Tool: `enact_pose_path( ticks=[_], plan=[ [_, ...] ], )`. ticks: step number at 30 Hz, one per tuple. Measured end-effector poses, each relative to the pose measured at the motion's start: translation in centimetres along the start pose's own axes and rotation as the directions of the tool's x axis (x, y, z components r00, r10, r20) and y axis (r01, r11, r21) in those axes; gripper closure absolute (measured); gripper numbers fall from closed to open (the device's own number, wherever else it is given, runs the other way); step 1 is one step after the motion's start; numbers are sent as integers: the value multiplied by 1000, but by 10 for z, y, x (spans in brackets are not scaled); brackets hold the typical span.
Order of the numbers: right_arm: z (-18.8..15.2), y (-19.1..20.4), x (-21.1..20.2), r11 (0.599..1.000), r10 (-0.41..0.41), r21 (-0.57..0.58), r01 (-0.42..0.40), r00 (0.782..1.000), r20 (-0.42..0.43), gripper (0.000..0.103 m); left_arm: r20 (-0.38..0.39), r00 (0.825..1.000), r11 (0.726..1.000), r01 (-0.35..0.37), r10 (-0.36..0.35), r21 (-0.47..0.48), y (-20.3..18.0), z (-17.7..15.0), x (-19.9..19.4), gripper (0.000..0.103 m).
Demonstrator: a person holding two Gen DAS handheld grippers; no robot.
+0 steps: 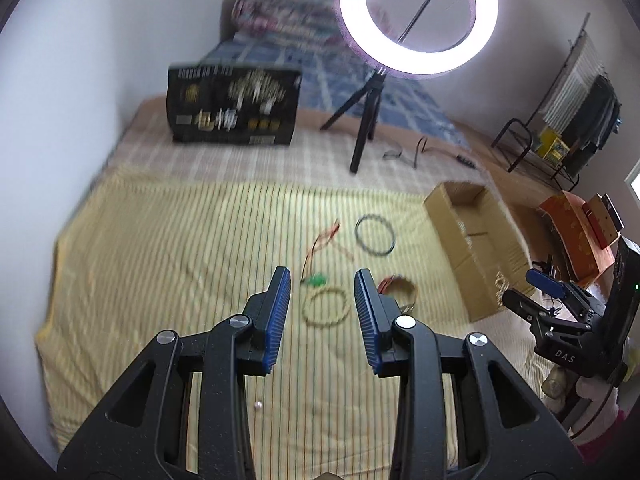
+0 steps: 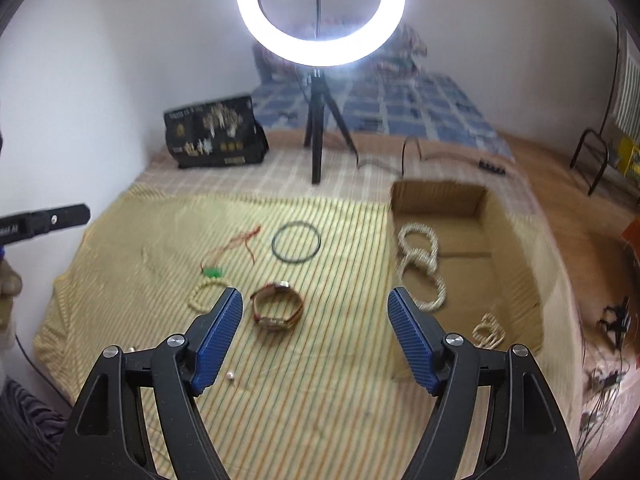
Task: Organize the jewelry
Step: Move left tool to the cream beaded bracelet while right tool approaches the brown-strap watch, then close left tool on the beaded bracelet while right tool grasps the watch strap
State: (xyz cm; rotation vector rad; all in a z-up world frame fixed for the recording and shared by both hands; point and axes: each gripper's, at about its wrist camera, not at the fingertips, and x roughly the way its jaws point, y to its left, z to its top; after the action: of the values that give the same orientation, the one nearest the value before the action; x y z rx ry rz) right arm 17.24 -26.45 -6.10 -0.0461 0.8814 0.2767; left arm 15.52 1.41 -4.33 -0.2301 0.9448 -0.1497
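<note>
A bed [image 2: 552, 216] carries a yellow striped cloth [image 2: 328, 400], and on the cloth's right side stands an open cardboard box [image 2: 516, 256] with pale bead strands [image 2: 420, 268] lying inside. Behind it rises a lit ring light [image 2: 320, 12] on a tripod, and a black printed box [image 2: 214, 132] stands at the far left. The left tool [image 1: 322, 308] hangs above the cloth with its blue pads spread and nothing between them; a beaded bracelet [image 1: 325, 308] lies on the cloth just beyond the gap. The right tool [image 2: 314, 332] is also spread wide and empty, with a brown-strapped watch [image 2: 277, 306] lying just ahead of its left pad. Farther off lie a black ring [image 2: 296, 244], a red cord [image 2: 236, 246] with a green piece [image 2: 212, 273], and nearer, a small pearl [image 2: 230, 376].
</note>
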Motion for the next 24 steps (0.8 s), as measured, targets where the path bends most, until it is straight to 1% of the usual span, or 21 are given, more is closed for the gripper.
enact_pose_path(
  ticks=[2, 4, 7, 11, 16, 17, 18, 20, 24],
  plan=[
    [-3, 5, 17, 1000, 22, 8, -22, 998, -60, 28, -42, 999, 1000, 9, -10, -24, 7, -6, 14, 70],
    [-6, 9, 30, 999, 41, 9, -41, 994, -98, 28, -69, 997, 999, 12, -14, -40, 12, -10, 25, 70],
    [-10, 14, 53, 998, 60, 11, -60, 984, -166, 28, -110, 994, 998, 17, -24, -63, 18, -14, 43, 70],
    [-12, 10, 76, 997, 61, 54, -51, 975, -211, 28, -162, 986, 996, 21, -36, -92, 25, -18, 67, 70],
    [-8, -6, 95, 990, 79, 129, -49, 969, -236, 29, -226, 972, 991, 35, -63, -126, 29, -21, 96, 70],
    [-7, -9, 99, 989, 85, 138, -52, 967, -238, 31, -236, 969, 991, 37, -68, -132, 29, -20, 102, 70],
    [-6, -9, 102, 988, 91, 143, -57, 966, -241, 36, -245, 967, 990, 39, -72, -136, 28, -20, 107, 70],
    [-5, -10, 109, 985, 109, 155, -71, 962, -252, 39, -261, 962, 990, 42, -77, -138, 27, -19, 117, 70],
    [-5, -8, 126, 983, 119, 169, -73, 952, -280, 54, -297, 951, 987, 42, -87, -153, 29, -21, 137, 70]
  ],
)
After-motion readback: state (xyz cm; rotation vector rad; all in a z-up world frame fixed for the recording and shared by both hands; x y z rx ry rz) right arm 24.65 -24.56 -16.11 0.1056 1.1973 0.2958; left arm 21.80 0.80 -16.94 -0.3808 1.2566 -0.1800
